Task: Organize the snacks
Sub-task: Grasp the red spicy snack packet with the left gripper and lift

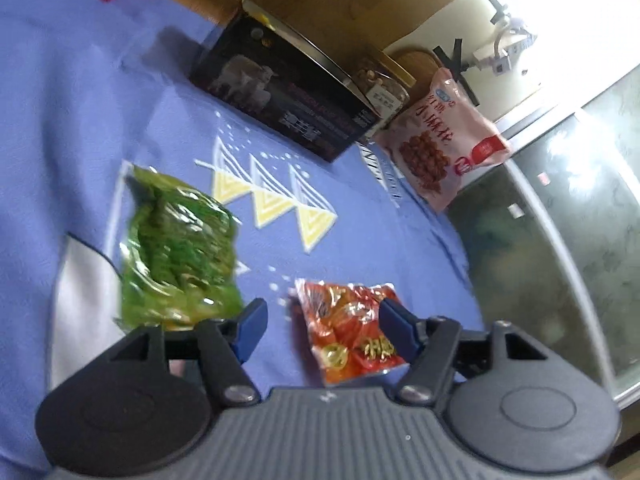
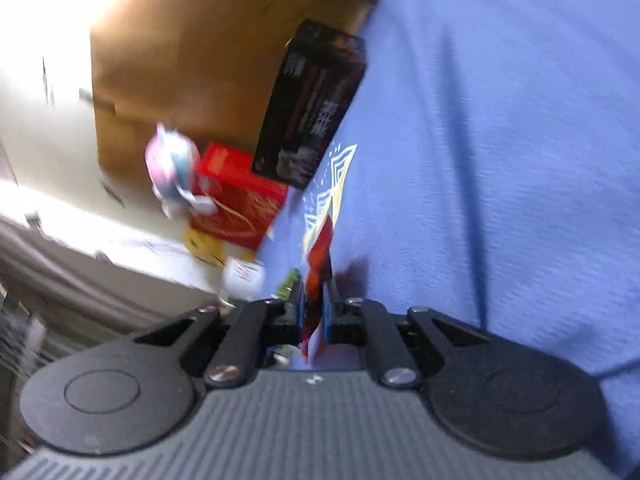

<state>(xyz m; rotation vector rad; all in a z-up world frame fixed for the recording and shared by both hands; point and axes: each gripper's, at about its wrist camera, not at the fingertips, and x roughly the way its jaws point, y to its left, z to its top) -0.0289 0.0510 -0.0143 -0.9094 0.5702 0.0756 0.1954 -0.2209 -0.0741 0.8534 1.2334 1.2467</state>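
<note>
In the left wrist view a red snack packet (image 1: 348, 328) lies flat on the blue tablecloth (image 1: 360, 232). My left gripper (image 1: 324, 320) stands open over it; the right finger (image 1: 396, 324) overlaps the packet's right edge and the pads do not press it. A green packet (image 1: 180, 248) lies to the left, just beyond the left finger (image 1: 252, 326). In the right wrist view my right gripper (image 2: 314, 296) is shut on a thin red packet (image 2: 320, 264), seen edge-on and sticking out past the fingertips above the cloth (image 2: 500, 160).
A black box (image 1: 280, 92) stands at the cloth's far edge with a jar (image 1: 380, 84) and a pink bag (image 1: 444, 136) beside it. The table edge drops off at right. The right wrist view shows the black box (image 2: 312, 108), a red box (image 2: 240, 200) and a blurred pink-white pack (image 2: 172, 168).
</note>
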